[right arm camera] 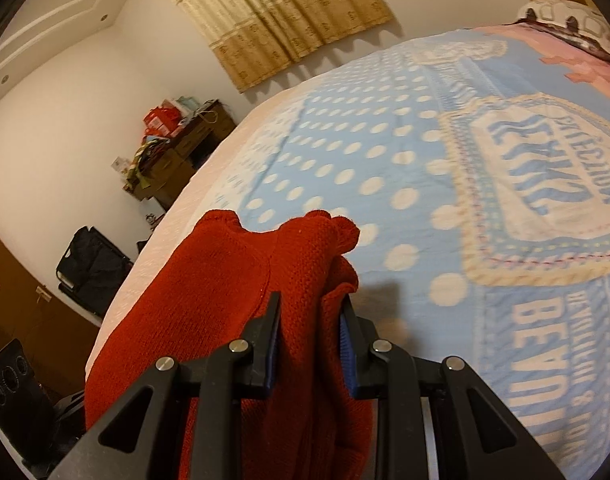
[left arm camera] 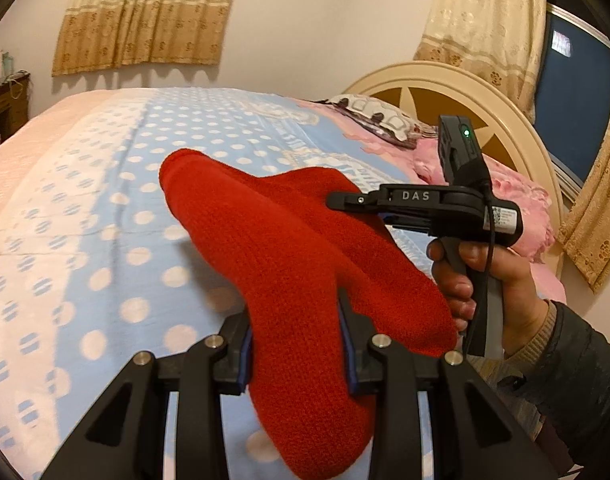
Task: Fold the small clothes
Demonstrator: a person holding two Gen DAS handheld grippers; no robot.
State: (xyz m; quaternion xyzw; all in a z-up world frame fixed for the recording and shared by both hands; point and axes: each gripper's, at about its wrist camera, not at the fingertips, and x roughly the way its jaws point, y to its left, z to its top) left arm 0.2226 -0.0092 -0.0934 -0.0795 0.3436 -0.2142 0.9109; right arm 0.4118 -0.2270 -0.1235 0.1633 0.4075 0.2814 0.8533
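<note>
Red knit: a sock [left arm camera: 289,264], or possibly two laid together, is stretched in the air above the bed [left arm camera: 105,208], touching it nowhere that shows.
Left gripper: the left gripper [left arm camera: 297,344] is closed part-way, its blue pads pressed on one end of the sock, with a rounded end hanging below the jaws.
Right gripper: the right gripper [right arm camera: 311,340] is also narrowed onto the knit, its pads squeezing bunched folds near a frilled edge that is probably the cuff.
Seen from the left: the right gripper [left arm camera: 347,200] comes in sideways from the right of that view, with a hand [left arm camera: 489,280] and dark sleeve [left arm camera: 577,364] behind it.
Long axis: the sock runs up and away from the left jaws towards the right gripper's tip; a loose rounded end sticks out beyond towards the far side of the bed.
Which hand is nearer: neither, since each holds its own end; the fold likely turns on bringing these two ends together along that axis.
Landing place: the blue dotted blanket [right arm camera: 385,152] lies open below and ahead of both grippers, a fair spot to lay the sock down.
Risk: the bunched knit in the right jaws may slip or fold unevenly.
</note>
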